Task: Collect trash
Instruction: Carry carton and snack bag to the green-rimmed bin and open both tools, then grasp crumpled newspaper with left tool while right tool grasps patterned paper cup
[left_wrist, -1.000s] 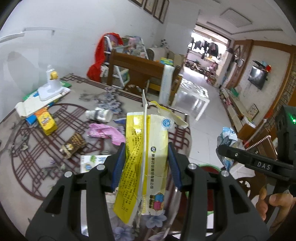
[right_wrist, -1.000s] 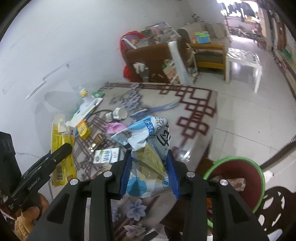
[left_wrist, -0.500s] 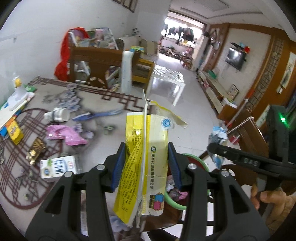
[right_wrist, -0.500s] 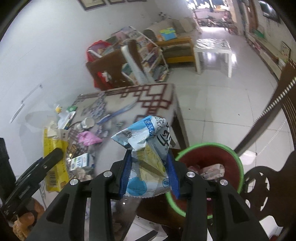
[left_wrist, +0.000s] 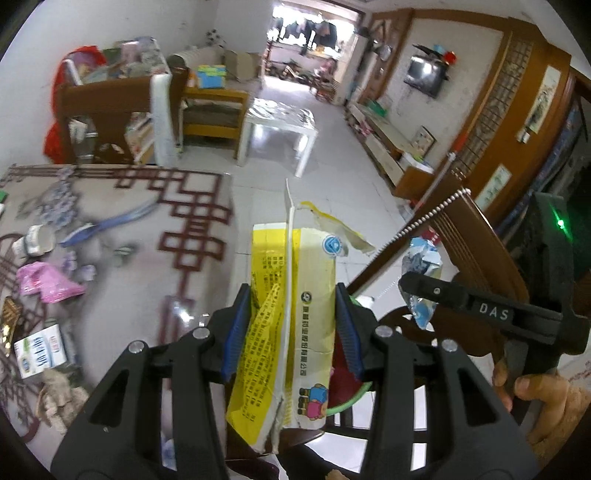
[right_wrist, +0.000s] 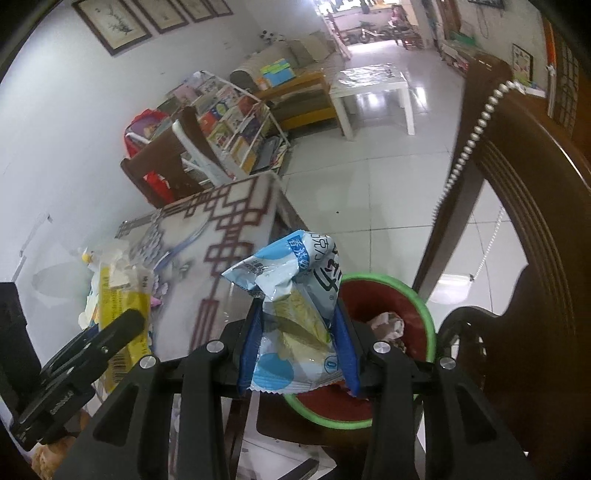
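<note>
My left gripper (left_wrist: 290, 328) is shut on a torn yellow and white carton (left_wrist: 291, 317), held upright past the table's right edge. My right gripper (right_wrist: 297, 350) is shut on a crumpled light blue snack wrapper (right_wrist: 291, 295), held just above the near rim of a red bin with a green rim (right_wrist: 424, 317) that has trash inside. The bin's rim (left_wrist: 349, 400) shows behind the carton in the left wrist view, where the right gripper (left_wrist: 424, 286) with the wrapper (left_wrist: 423, 262) is at the right. The left gripper's finger (right_wrist: 122, 328) and carton (right_wrist: 122, 295) show at the left of the right wrist view.
The patterned table (left_wrist: 122, 258) carries a pink wrapper (left_wrist: 46, 284), a small milk carton (left_wrist: 40, 350), a white cup (left_wrist: 35, 240) and a blue strip (left_wrist: 107, 225). A dark wooden chair (right_wrist: 517, 221) stands right of the bin. White tiled floor (right_wrist: 369, 184) lies beyond.
Both grippers have swung right, away from the table and towards the bin, still holding their items. The bin is now directly under the right gripper.
</note>
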